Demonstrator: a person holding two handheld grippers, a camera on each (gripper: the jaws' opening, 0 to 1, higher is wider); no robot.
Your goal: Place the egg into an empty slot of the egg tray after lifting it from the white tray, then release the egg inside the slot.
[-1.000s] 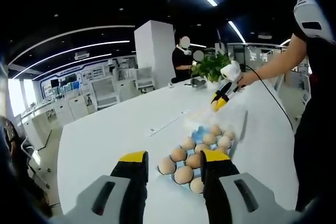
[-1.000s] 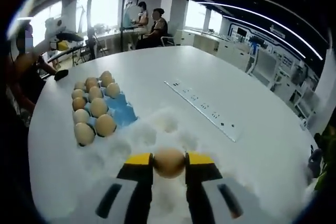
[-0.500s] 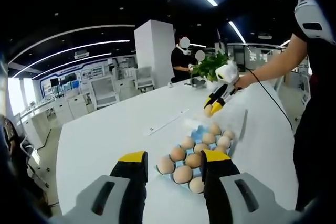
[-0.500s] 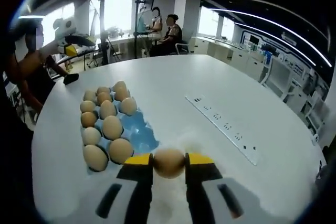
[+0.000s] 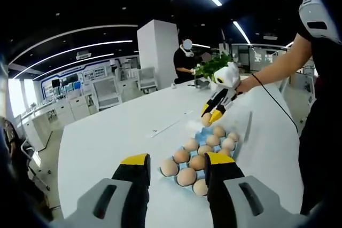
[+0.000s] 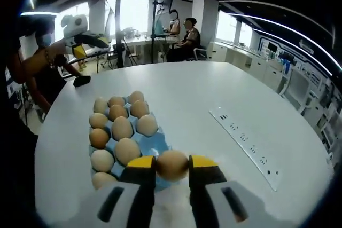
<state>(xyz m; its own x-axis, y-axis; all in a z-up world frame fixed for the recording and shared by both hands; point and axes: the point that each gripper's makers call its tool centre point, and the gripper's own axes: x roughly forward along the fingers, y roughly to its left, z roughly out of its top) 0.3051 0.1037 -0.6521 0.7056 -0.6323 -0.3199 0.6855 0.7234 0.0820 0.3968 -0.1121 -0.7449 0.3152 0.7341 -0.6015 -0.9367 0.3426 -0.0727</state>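
Brown egg [image 6: 171, 165] clamped between the yellow-tipped fingers [image 6: 142, 164] of the right gripper [image 6: 171, 166], low in the centre of the right gripper view, pressed on both sides by the pads. Held just at the near edge of the blue egg tray [image 6: 155, 143], above a bare blue slot at its lower right corner; contact with the tray cannot be told. Other brown eggs [image 6: 122, 128] filling the rest of the tray in rows, left of centre in that view.

In the left gripper view, same right gripper [image 5: 212, 116] seen from outside, right of centre in the upper half, angled down over the far end of the blue egg tray [image 5: 203, 133], with the brown egg [image 5: 206, 122] at its tips; person's bare arm [image 5: 278, 65] reaching in from the right. Filled rows of eggs [image 5: 187, 177] low in the centre, between the near fingers.

Right gripper view alone giving the empty slot and a long strip of sockets [image 6: 246, 141] set in the white round bench [image 6: 187, 86]; seated people in the upper background.

Left gripper [image 5: 176, 167] at the bottom of its own view, fingers [image 5: 134, 167] apart, holding nothing, above the bench [image 5: 107, 142].
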